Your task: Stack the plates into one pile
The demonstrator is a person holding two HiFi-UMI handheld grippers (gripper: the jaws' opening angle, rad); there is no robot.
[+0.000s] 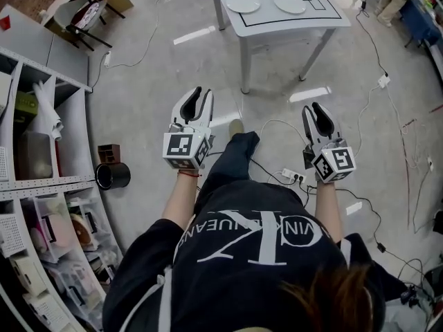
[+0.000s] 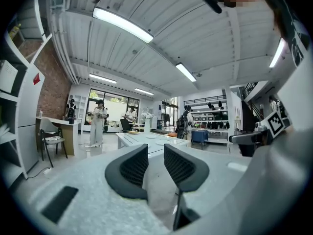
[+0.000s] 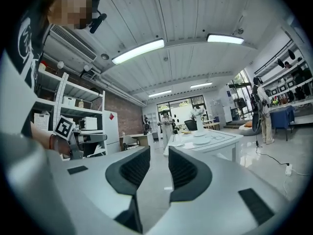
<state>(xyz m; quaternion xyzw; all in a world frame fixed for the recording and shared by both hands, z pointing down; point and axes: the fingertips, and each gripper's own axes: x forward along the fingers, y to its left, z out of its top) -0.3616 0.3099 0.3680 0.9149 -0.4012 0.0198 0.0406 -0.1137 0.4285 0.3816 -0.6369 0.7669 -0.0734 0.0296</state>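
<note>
The white table (image 1: 277, 16) stands ahead of me at the top of the head view, with two white plates (image 1: 243, 3) (image 1: 290, 3) lying apart on it. Both grippers are held out level over the floor, well short of the table. My left gripper (image 1: 202, 95) is open with nothing between its jaws, and my right gripper (image 1: 315, 109) is open and empty too. In the left gripper view the left gripper (image 2: 155, 154) points at the distant table (image 2: 142, 140). In the right gripper view the right gripper (image 3: 159, 156) faces the table (image 3: 217, 142) and a plate (image 3: 201, 140).
White shelving (image 1: 41, 185) full of boxes lines the left side, with a black pot (image 1: 113, 176) on the floor beside it. Cables and a power strip (image 1: 294, 176) lie on the floor to the right. A chair (image 1: 84, 18) stands far left. People (image 2: 97, 123) stand in the distance.
</note>
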